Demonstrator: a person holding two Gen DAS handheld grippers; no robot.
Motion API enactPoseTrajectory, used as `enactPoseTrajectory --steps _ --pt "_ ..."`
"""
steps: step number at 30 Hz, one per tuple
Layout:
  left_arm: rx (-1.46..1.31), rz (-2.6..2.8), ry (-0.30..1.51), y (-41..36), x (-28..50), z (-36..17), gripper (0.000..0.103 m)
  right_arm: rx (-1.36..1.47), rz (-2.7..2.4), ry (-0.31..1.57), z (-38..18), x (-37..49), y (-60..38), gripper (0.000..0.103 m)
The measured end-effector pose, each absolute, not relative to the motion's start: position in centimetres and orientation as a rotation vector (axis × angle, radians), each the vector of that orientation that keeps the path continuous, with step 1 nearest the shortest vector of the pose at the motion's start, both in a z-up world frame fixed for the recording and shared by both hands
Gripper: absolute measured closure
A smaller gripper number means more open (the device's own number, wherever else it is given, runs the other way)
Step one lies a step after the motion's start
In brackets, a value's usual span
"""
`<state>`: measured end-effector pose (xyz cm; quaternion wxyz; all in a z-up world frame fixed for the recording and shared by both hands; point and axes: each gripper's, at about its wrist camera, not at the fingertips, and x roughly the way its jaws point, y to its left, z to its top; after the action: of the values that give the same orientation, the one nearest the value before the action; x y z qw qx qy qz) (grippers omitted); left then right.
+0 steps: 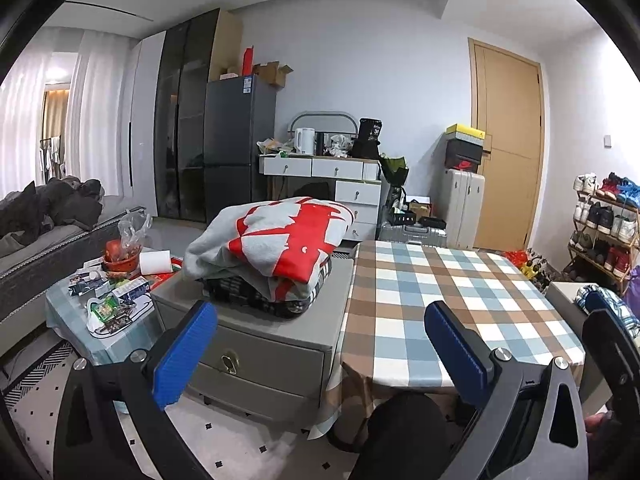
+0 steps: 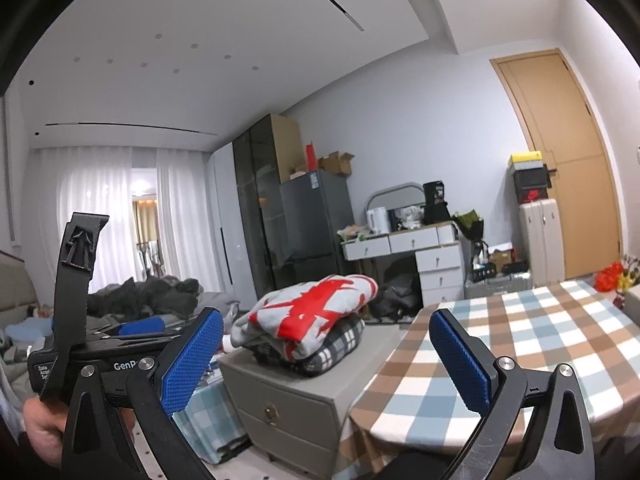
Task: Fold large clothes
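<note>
Left tool, seen from its own wrist camera, is hanging in the air with its blue-padded fingers spread wide apart and gripping nothing, pointing over the near edge of a grey two-drawer cabinet and the checked tabletop beside it. On top of that cabinet a folded grey sweatshirt with a red print is lying over a folded black-and-white plaid garment, the pair forming a small stack well ahead of the fingertips. To the left a low side table is carrying cluttered packets and a roll of paper, and behind it dark clothes are lying heaped on a sofa. At the right edge a part of the other tool is showing, too cropped to read. From the right wrist camera, the right tool is likewise holding its blue pads far apart with nothing between them, hovering above the near corner of the checked tabletop. The sweatshirt is sitting on the plaid garment atop the cabinet, left of the tabletop. At lower left a hand is gripping the body of the left tool.
</note>
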<state>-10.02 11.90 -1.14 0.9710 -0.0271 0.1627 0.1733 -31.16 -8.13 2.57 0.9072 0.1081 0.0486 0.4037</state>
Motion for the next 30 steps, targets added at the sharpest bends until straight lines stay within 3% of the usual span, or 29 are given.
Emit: enactPoseTrajectory --steps 30 --pt "-0.007 0.356 0.326 10.6 -9.9 -0.8 0.002 0.225 0.847 0.075 2.8 -32.3 -8.3 0.0"
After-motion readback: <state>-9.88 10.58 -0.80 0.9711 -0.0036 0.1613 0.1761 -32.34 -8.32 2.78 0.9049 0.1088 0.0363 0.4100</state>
